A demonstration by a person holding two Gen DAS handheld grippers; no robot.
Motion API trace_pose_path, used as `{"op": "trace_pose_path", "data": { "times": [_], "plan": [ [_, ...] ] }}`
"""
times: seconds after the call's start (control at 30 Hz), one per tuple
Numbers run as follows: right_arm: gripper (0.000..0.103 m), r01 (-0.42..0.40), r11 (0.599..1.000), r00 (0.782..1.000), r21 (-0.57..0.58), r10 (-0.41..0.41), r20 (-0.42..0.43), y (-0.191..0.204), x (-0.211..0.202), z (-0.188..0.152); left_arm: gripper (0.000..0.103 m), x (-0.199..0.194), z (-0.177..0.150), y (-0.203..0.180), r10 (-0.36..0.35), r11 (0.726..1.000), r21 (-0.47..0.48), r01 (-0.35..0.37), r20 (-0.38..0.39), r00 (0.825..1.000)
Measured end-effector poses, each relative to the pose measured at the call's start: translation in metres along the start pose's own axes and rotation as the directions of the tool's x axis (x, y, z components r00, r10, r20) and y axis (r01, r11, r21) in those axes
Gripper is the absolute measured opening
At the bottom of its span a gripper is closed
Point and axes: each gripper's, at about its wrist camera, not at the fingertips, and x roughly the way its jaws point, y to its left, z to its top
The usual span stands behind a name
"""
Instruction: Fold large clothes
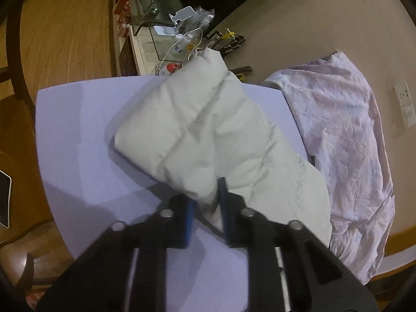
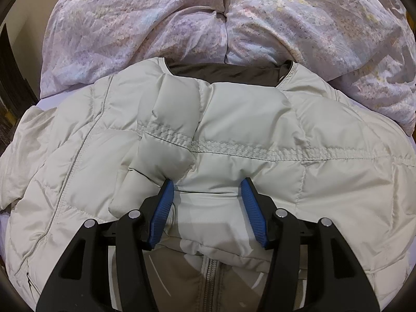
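The jacket [image 2: 208, 135], a pale quilted puffer, lies spread on a lilac sheet [image 1: 78, 135], collar at twelve o'clock in the right wrist view and zip at six o'clock, with a rumpled floral quilt [image 2: 312, 26] just beyond it. The left gripper [image 1: 208, 202] has its jaws drawn nearly together on the cuff end of a sleeve [image 1: 197, 119], which runs from the pads toward twelve o'clock across the bare sheet; a pinch at the cuff lets the whole sleeve be carried in one sweep, probably over the body for the fold. The right gripper [image 2: 208, 200] stands about half open over the chest, its blue pads straddling a puffed ridge of fabric near the zip top; whether they press it I cannot tell. Its place there looks meant to pin the body so the pull on the sleeve does not drag the jacket askew. The other sleeve appears already laid across the chest at ten o'clock of the right gripper.
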Motion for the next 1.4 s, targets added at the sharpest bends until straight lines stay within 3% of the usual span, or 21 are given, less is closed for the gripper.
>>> {"op": "trace_pose_path", "data": {
  "times": [0.27, 0.47, 0.57, 0.67, 0.77, 0.87, 0.9, 1.03, 1.17, 1.4],
  "plan": [
    [0.057, 0.006, 1.000, 1.000, -0.006, -0.006, -0.007, 0.003, -0.001, 0.001, 0.006, -0.019, 0.004, -0.046, 0.044, 0.987, 0.154, -0.052, 0.056, 0.997],
    [0.057, 0.009, 1.000, 1.000, -0.028, -0.010, -0.027, 0.004, -0.002, 0.003, 0.006, -0.049, -0.011, -0.131, -0.047, 0.942, 0.335, 0.012, 0.094, 0.994],
    [0.057, -0.026, 0.999, 0.998, -0.023, 0.025, -0.051, 0.001, -0.006, 0.004, 0.006, -0.063, -0.042, -0.191, -0.132, 0.880, 0.468, 0.085, 0.067, 0.989],
    [0.062, -0.109, 0.994, 0.991, 0.018, 0.110, -0.071, -0.009, -0.018, 0.004, 0.006, -0.069, -0.078, -0.233, -0.190, 0.811, 0.566, 0.147, 0.018, 0.982],
    [0.070, -0.172, 0.983, 0.983, 0.057, 0.175, -0.051, -0.024, -0.041, 0.001, 0.006, -0.069, -0.128, -0.280, -0.245, 0.721, 0.651, 0.238, -0.081, 0.966],
    [0.075, -0.141, 0.988, 0.990, 0.061, 0.141, 0.004, -0.047, -0.067, -0.002, 0.006, -0.069, -0.169, -0.308, -0.273, 0.646, 0.701, 0.303, -0.158, 0.949],
    [0.077, -0.124, 0.990, 0.992, 0.067, 0.123, 0.026, -0.056, -0.075, -0.003, 0.006, -0.067, -0.189, -0.320, -0.283, 0.607, 0.722, 0.332, -0.195, 0.939],
    [0.078, -0.064, 0.990, 0.995, 0.124, 0.054, 0.079, -0.098, -0.099, -0.003, 0.006, -0.056, -0.247, -0.344, -0.276, 0.520, 0.754, 0.400, -0.294, 0.915],
    [0.078, -0.024, 0.983, 0.996, 0.182, 0.008, 0.088, -0.134, -0.108, -0.010, 0.006, -0.029, -0.297, -0.360, -0.214, 0.482, 0.766, 0.424, -0.367, 0.905],
    [0.078, -0.014, 0.966, 0.996, 0.257, -0.011, 0.094, -0.170, -0.117, -0.026, 0.007, 0.019, -0.358, -0.359, -0.063, 0.437, 0.812, 0.388, -0.402, 0.913]
  ]
}}
